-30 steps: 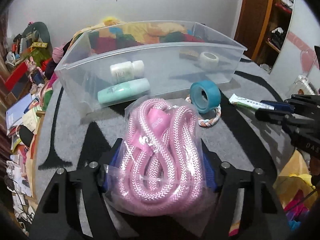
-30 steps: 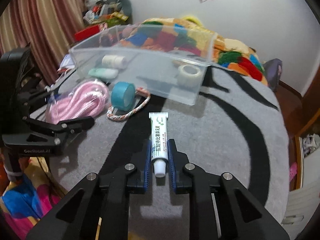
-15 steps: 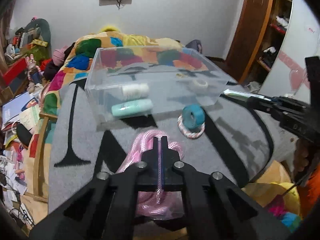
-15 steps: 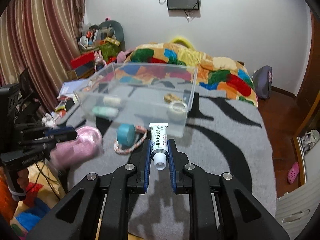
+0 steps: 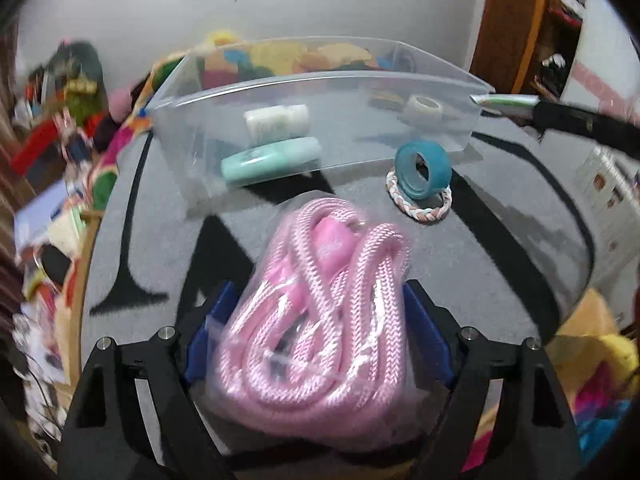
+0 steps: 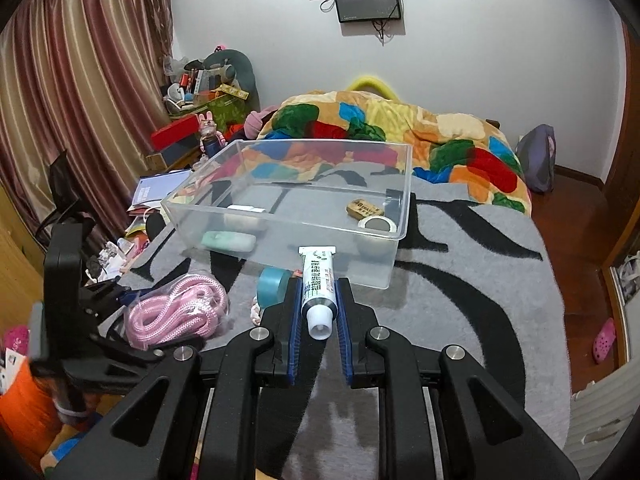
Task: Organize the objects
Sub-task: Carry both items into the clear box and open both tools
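My left gripper [image 5: 316, 320] is shut on a bagged pink rope [image 5: 320, 304], held in front of the clear plastic bin [image 5: 320, 80]. The rope also shows in the right wrist view [image 6: 176, 312], with the left gripper [image 6: 120, 320] around it. My right gripper [image 6: 318, 292] is shut on a white tube [image 6: 318, 284], lifted above the grey rug, just before the bin [image 6: 288, 232]. The tube's tip shows in the left wrist view [image 5: 504, 101]. The bin holds a white bottle [image 5: 276, 122], a mint bottle [image 5: 272, 158], a clear tape roll [image 5: 424, 106] and a tan block [image 6: 364, 209].
A teal tape roll [image 5: 422, 170] stands on a braided ring [image 5: 420, 204] on the grey rug [image 6: 480, 300] in front of the bin. A patchwork blanket [image 6: 400, 132] lies behind the bin. Clutter fills the left side of the room.
The left gripper, seen shut with the rope beneath it half a second ago, now holds the rope between wider-set fingers nearer the bin. The right gripper has risen with the tube.
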A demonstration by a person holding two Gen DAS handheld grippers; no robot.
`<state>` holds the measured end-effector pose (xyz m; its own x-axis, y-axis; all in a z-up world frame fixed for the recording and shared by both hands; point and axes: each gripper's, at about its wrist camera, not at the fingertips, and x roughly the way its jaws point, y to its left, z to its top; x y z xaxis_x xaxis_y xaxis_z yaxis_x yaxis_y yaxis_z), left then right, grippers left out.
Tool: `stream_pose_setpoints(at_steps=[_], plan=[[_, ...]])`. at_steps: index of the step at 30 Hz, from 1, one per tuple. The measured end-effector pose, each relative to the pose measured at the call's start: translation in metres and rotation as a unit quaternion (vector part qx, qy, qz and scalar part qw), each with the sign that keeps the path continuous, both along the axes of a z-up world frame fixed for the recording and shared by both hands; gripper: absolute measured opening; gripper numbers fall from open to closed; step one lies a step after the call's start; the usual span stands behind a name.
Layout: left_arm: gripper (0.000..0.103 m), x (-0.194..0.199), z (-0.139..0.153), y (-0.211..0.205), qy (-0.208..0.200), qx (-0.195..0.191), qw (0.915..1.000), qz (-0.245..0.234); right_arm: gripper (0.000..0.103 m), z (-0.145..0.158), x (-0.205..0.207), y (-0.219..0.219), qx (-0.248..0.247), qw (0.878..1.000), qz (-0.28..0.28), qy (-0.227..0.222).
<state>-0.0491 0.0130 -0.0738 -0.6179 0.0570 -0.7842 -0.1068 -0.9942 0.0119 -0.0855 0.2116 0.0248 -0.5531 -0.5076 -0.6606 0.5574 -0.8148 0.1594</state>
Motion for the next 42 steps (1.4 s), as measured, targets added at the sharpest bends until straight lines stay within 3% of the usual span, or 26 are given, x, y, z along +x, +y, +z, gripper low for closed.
stream_pose_setpoints(at_steps=[2,4,10,15,23,29,39,42], plan=[[0.067,-0.001,0.0,0.005,0.016,0.0,0.9998,-0.008,0.015,0.0,0.0,0.0,-0.003,1.0,-0.001,0.0],[0.062,-0.004,0.003,0.006,0.016,0.003,0.9999,0.0,0.015,0.003,0.001,-0.001,-0.005,1.0,-0.005,0.003],[0.06,0.006,0.023,-0.004,0.033,0.031,0.9989,0.011,0.015,0.018,-0.001,0.002,-0.019,0.999,-0.016,0.024],[0.06,0.008,0.062,-0.018,0.071,0.054,0.9959,0.017,0.015,0.029,-0.01,-0.002,-0.032,0.998,-0.023,0.039],[0.06,-0.022,0.109,-0.038,0.117,0.073,0.99,0.033,0.015,0.036,-0.039,-0.029,-0.034,0.998,-0.023,0.046],[0.06,-0.067,0.115,-0.052,0.1,0.08,0.9908,0.043,0.015,0.028,-0.066,-0.052,-0.019,0.999,-0.016,0.032],[0.06,-0.133,0.078,-0.051,0.028,0.062,0.9963,0.052,0.015,-0.011,-0.095,-0.087,0.042,0.999,-0.002,-0.004],[0.041,-0.144,0.07,-0.05,0.013,0.06,0.9968,0.05,0.015,-0.02,-0.1,-0.091,0.061,0.998,-0.008,-0.013]])
